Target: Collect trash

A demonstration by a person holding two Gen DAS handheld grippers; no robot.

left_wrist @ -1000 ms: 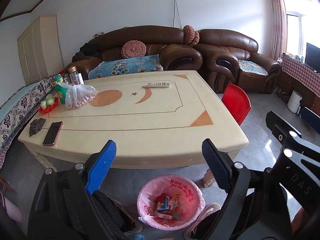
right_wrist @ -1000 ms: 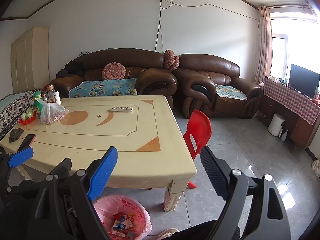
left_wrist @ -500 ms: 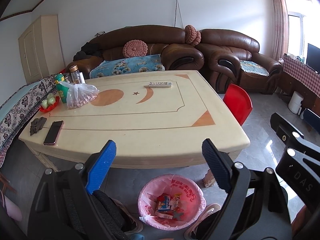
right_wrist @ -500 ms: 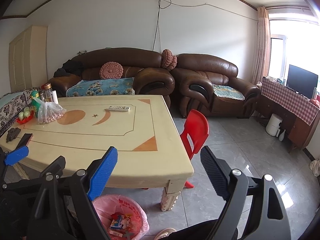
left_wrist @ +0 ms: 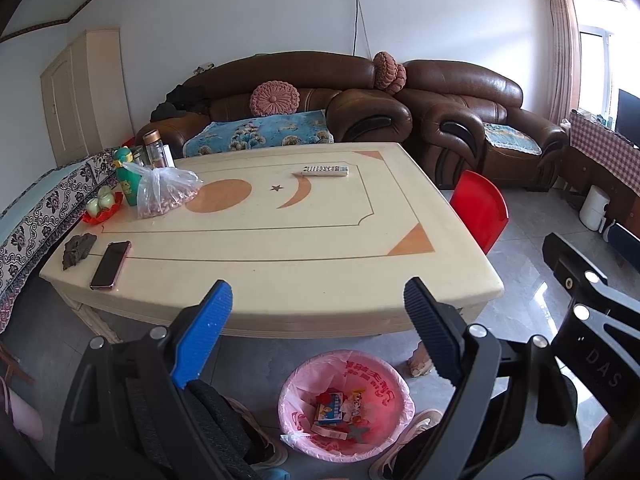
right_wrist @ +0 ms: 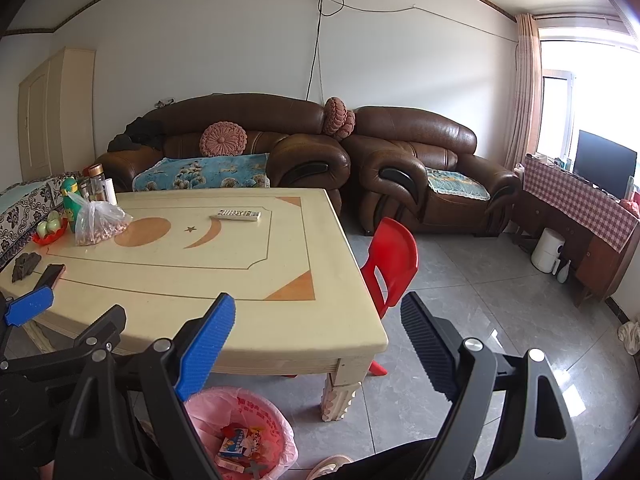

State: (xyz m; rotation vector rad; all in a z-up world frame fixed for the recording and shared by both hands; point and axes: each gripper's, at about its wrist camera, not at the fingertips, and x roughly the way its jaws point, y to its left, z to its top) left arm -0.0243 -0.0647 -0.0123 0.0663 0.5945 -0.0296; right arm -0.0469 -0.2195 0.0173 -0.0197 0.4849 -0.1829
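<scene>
Along the left wall stands a cream cabinet (left_wrist: 86, 92), with a patterned cloth-covered bench (left_wrist: 44, 208) below it, running beside the left edge of the table. The cream table (left_wrist: 280, 264), inlaid with an orange disc, a star and a crescent, carries at its left end a dark crumpled item (left_wrist: 78, 250), a phone (left_wrist: 111, 265) lying flat just beside it, a red dish of pale green fruit (left_wrist: 102, 208), a green bottle (left_wrist: 127, 178), a clear flask (left_wrist: 154, 150) and a clear plastic bag of brownish contents (left_wrist: 166, 194). A remote control (left_wrist: 325, 170) lies near the far edge, well apart from these. Behind the table sit a brown leather sofa (left_wrist: 280, 96) with a blue floral cover and round pink cushions, and a matching armchair (left_wrist: 480, 120) to its right. A red plastic chair (left_wrist: 480, 210) stands at the table's right side on grey floor tiles. On the floor in front of the table's near edge is the trash bin (left_wrist: 344, 404), lined with a pink bag and holding small packets and wrappers. The left gripper (left_wrist: 318, 340) hangs above the bin, jaws spread wide with nothing between them. The right gripper (right_wrist: 318, 340) is likewise wide apart and empty, over the table's near right corner. At far right stands a sideboard with a checked cloth (right_wrist: 580, 204), bearing a dark screen (right_wrist: 604, 168), by a bright window.
</scene>
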